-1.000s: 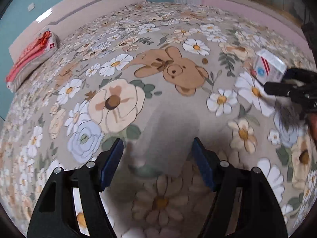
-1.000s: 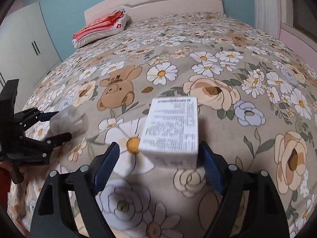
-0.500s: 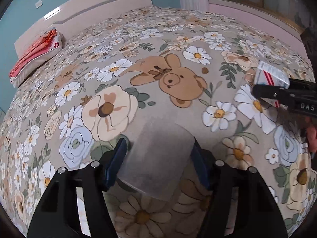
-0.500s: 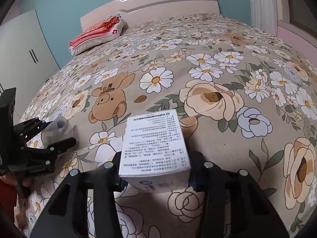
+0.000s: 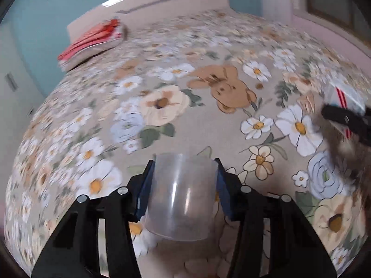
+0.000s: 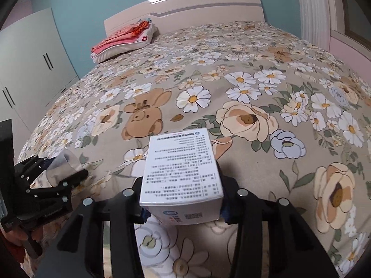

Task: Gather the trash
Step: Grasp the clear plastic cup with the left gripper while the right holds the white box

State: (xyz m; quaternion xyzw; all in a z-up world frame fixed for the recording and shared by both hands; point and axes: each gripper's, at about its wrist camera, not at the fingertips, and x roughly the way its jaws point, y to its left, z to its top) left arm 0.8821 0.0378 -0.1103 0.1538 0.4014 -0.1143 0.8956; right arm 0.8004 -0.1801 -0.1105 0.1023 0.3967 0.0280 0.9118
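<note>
A clear plastic cup [image 5: 183,197] lies sideways between the blue pads of my left gripper [image 5: 184,162]. The jaws are closing and the pads press on its sides, holding it just above the floral bedspread [image 5: 162,106]. The right wrist view shows the same cup [image 6: 62,164] in that left gripper [image 6: 67,169] at the far left. My right gripper [image 6: 183,183] is shut on a white printed carton [image 6: 180,164], held off the bed. In the left wrist view that carton [image 5: 347,95] and the right gripper [image 5: 343,118] show blurred at the right edge.
A folded red and white pillow [image 6: 125,39] rests by the cream headboard [image 6: 185,7]. A pale wardrobe [image 6: 30,64] stands left of the bed. A pink ledge [image 6: 347,44] runs along the bed's right side. The bedspread [image 6: 255,92] stretches wide ahead.
My left gripper narrowed onto the clear cup and lifted it, rolling as it went. The right gripper shut on the carton and raised it off the bedspread.
</note>
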